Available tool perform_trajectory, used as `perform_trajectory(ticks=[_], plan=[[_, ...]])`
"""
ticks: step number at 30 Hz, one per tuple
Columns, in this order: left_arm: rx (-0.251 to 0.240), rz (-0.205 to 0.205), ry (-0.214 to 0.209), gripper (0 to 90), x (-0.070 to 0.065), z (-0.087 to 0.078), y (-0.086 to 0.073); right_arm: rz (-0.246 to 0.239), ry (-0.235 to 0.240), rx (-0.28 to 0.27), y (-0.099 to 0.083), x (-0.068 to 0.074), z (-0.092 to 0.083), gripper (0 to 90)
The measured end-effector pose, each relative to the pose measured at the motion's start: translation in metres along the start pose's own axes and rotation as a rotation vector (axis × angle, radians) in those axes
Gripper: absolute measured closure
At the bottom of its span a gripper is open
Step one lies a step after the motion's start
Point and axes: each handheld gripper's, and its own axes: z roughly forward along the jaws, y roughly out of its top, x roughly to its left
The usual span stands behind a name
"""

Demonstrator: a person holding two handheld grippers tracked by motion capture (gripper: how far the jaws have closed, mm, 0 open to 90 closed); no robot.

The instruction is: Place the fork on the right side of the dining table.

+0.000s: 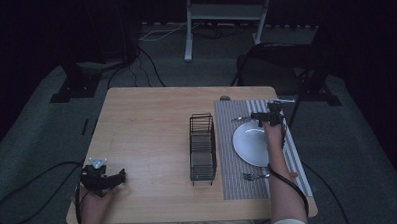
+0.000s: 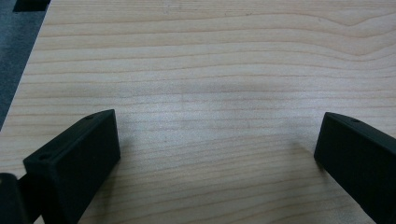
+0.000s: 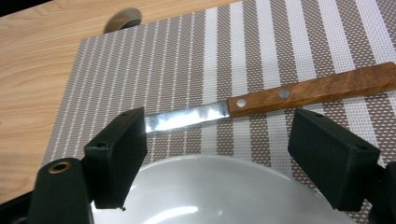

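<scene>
One plate is lying on one striped placemat at the 3 o'clock side of the table. One wooden-handled knife is lying at the 12 o'clock side of the plate, and one fork is lying at its 6 o'clock side. One black wire rack is standing at the 9 o'clock edge of the placemat. Two grippers are showing: the left gripper and the right gripper. One table is carrying all of these items.
</scene>
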Motion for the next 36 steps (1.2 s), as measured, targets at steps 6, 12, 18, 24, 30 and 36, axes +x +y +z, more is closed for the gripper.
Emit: perform_trajectory(ticks=[6, 12, 18, 24, 30, 36], plan=[[0.0, 0.0, 0.0, 0.1, 0.0, 0.0, 0.0, -0.027, 0.013, -0.015, -0.009, 0.003, -0.011, 19.2], [0.0, 0.0, 0.0, 0.0, 0.0, 0.0, 0.0, -0.053, 0.027, -0.028, -0.022, 0.004, -0.021, 19.2], [0.0, 0.0, 0.0, 0.1, 0.0, 0.0, 0.0, -0.081, 0.038, -0.03, -0.038, 0.006, -0.029, 19.2], [0.0, 0.0, 0.0, 0.1, 0.0, 0.0, 0.0, -0.118, 0.063, -0.037, -0.055, 0.01, -0.039, 18.5], [0.0, 0.0, 0.0, 0.1, 0.0, 0.0, 0.0, -0.159, 0.091, -0.045, -0.072, 0.016, -0.052, 18.2], [0.0, 0.0, 0.0, 0.0, 0.0, 0.0, 0.0, -0.189, 0.095, -0.046, -0.089, 0.019, -0.063, 18.2]])
